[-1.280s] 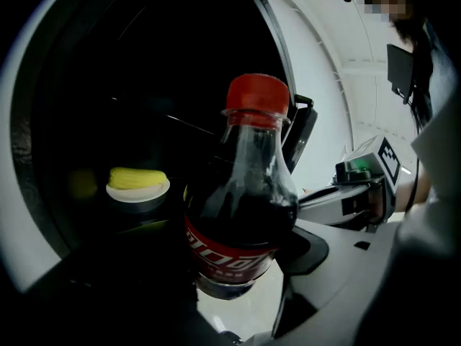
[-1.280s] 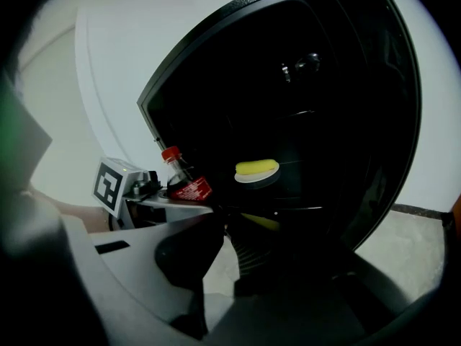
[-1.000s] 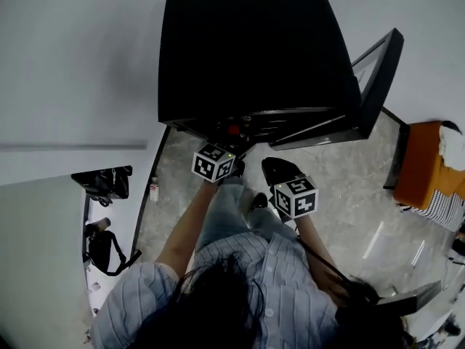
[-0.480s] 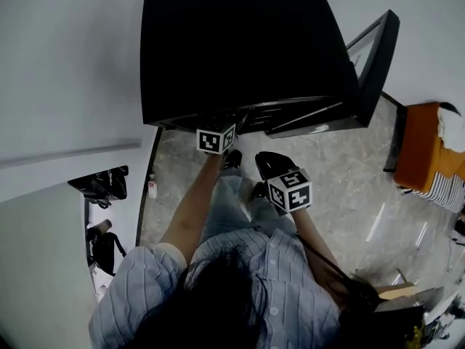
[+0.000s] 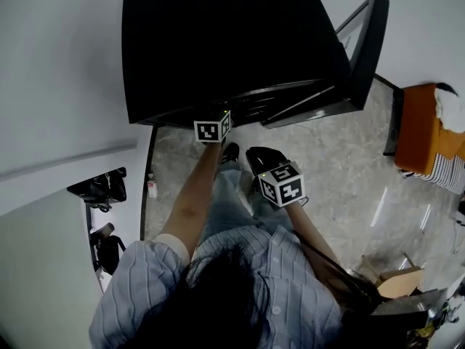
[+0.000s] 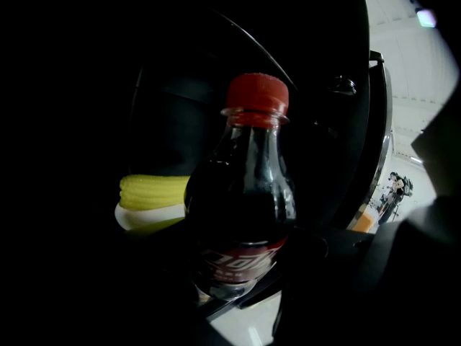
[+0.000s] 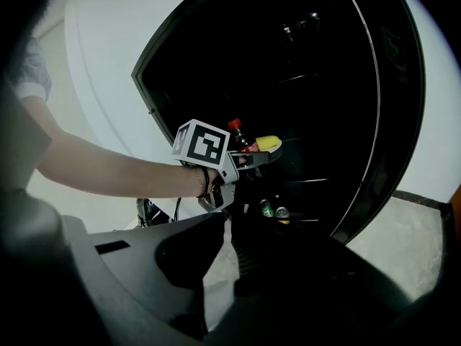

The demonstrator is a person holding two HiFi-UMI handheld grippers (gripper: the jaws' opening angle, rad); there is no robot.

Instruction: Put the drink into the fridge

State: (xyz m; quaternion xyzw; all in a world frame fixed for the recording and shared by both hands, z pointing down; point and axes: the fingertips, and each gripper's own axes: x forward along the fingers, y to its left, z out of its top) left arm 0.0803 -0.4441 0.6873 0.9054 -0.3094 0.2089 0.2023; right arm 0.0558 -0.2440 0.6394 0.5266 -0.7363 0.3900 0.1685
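A black fridge (image 5: pixel 218 42) stands with its door (image 5: pixel 360 57) swung open to the right. My left gripper (image 7: pixel 248 157) reaches into its dark inside, shut on a cola bottle (image 6: pixel 245 207) with a red cap (image 6: pixel 257 92). The bottle (image 7: pixel 238 139) stands upright between the jaws, level with a shelf. In the head view only the left gripper's marker cube (image 5: pixel 212 128) shows, at the fridge's front edge. My right gripper (image 7: pixel 225 229) hangs back near the person's knee, low before the fridge, jaw tips almost together with nothing between them.
A yellow corn cob on a white dish (image 6: pixel 151 193) lies on the shelf just left of the bottle. Two cans (image 7: pixel 274 210) sit on a lower shelf. An orange seat (image 5: pixel 425 137) and a cardboard box (image 5: pixel 399 282) stand to the right, a black bag (image 5: pixel 98 184) to the left.
The left gripper has moved forward, so its cube now sits at the fridge's front edge and the bottle is inside. The right gripper has barely moved.
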